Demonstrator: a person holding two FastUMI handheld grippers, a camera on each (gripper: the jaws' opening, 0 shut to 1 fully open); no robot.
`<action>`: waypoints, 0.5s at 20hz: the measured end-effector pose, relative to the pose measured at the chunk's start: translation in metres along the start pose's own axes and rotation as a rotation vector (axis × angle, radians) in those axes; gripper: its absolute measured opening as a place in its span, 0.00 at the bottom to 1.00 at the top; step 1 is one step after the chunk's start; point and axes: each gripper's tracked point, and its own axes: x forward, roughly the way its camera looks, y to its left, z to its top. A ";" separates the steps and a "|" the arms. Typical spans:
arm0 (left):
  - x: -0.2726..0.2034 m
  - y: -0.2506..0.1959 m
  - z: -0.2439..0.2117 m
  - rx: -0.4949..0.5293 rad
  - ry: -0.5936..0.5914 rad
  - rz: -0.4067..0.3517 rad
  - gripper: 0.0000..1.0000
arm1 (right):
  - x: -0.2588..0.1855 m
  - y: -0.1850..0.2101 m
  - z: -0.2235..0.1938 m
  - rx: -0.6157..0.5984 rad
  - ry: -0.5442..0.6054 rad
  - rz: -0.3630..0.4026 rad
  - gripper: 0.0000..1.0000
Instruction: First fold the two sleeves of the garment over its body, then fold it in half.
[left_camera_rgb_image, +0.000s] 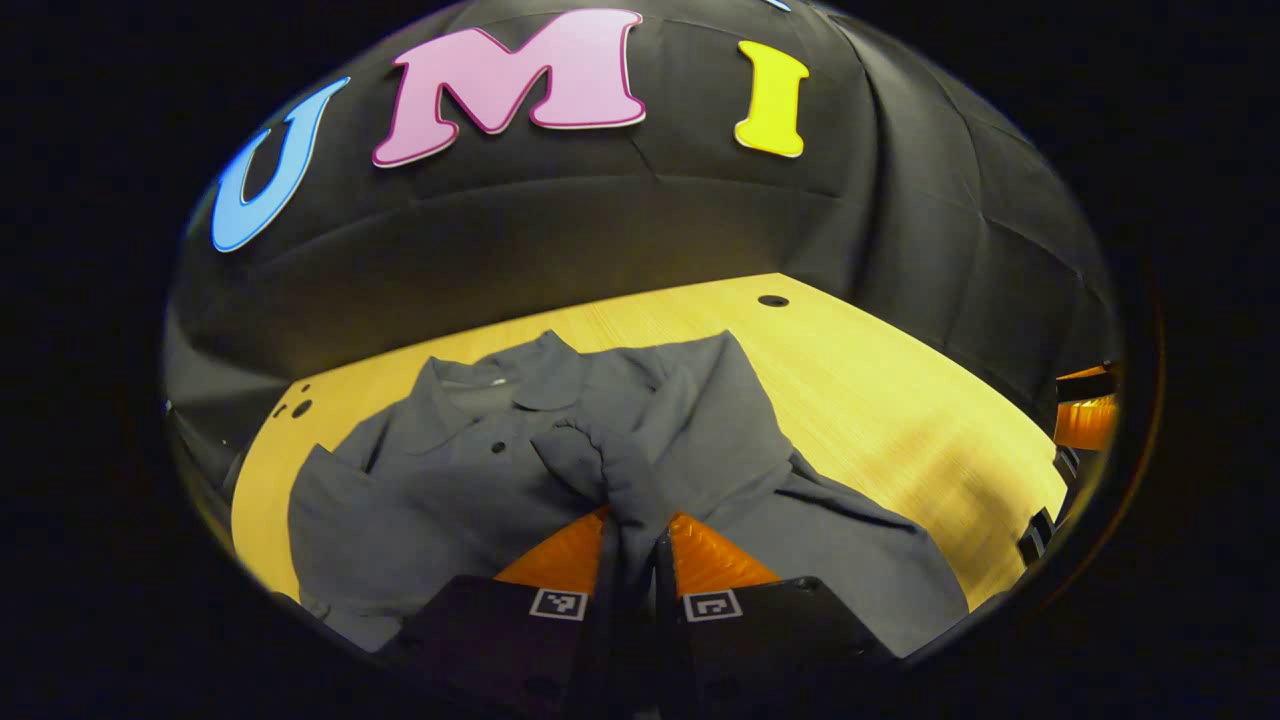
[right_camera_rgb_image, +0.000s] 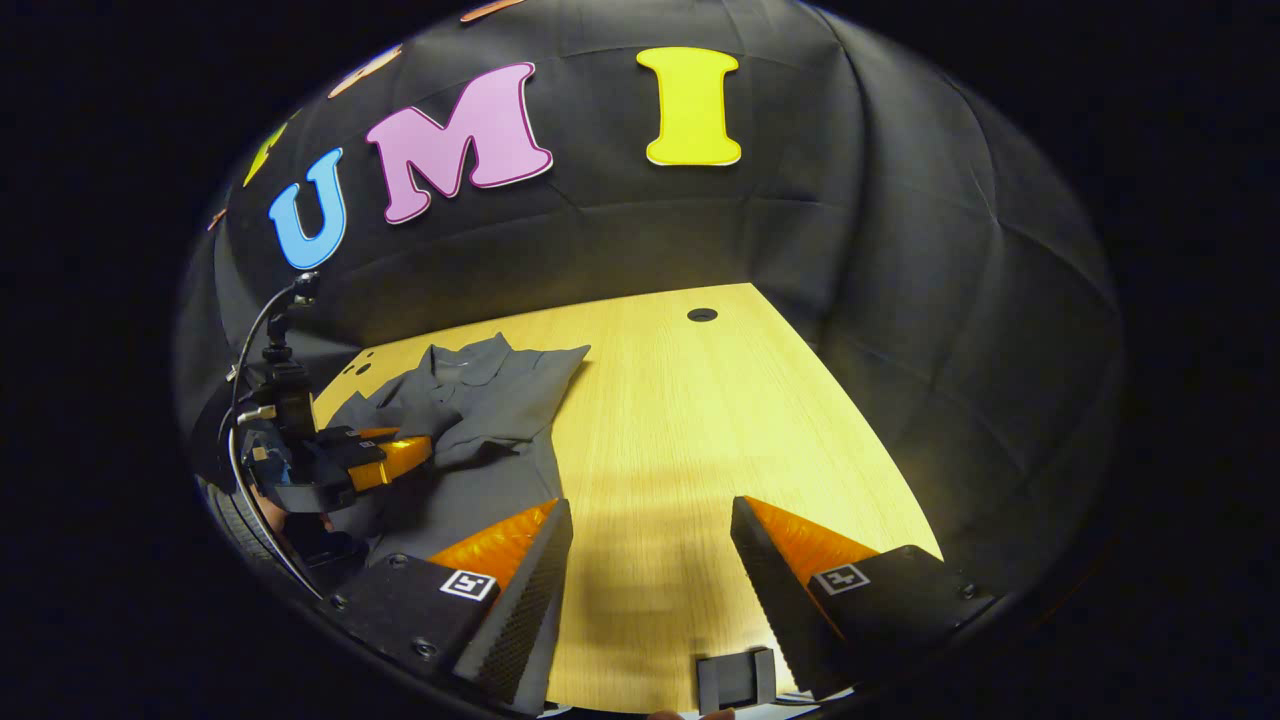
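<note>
Your left hand-held gripper (left_camera_rgb_image: 635, 545) pinches a sleeve (left_camera_rgb_image: 610, 470) of the grey garment (left_camera_rgb_image: 480, 470), spread on the desk (left_camera_rgb_image: 880, 400) just ahead. Your right hand-held gripper (right_camera_rgb_image: 650, 560) hangs with fingers apart over bare desk, the garment to its left.

Pale yellow wood-grain tabletop (right_camera_rgb_image: 690, 420), lit brightly, backed by black cloth. Round dark hole (right_camera_rgb_image: 702, 315) near the far edge; a few smaller holes (left_camera_rgb_image: 298, 405) at the far left corner. Spread flat across the left part: grey collared button-up shirt (right_camera_rgb_image: 480, 400), possibly with one sleeve folded across its body.
</note>
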 end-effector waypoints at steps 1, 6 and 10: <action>0.002 -0.004 -0.003 -0.007 0.008 -0.009 0.22 | -0.001 -0.002 -0.001 0.001 0.004 -0.002 0.99; -0.010 -0.043 0.008 -0.079 -0.024 -0.161 0.50 | -0.001 -0.004 -0.006 0.003 0.018 -0.004 0.99; -0.041 -0.066 0.032 -0.053 -0.103 -0.242 0.95 | -0.003 0.003 -0.008 -0.005 0.026 0.007 0.99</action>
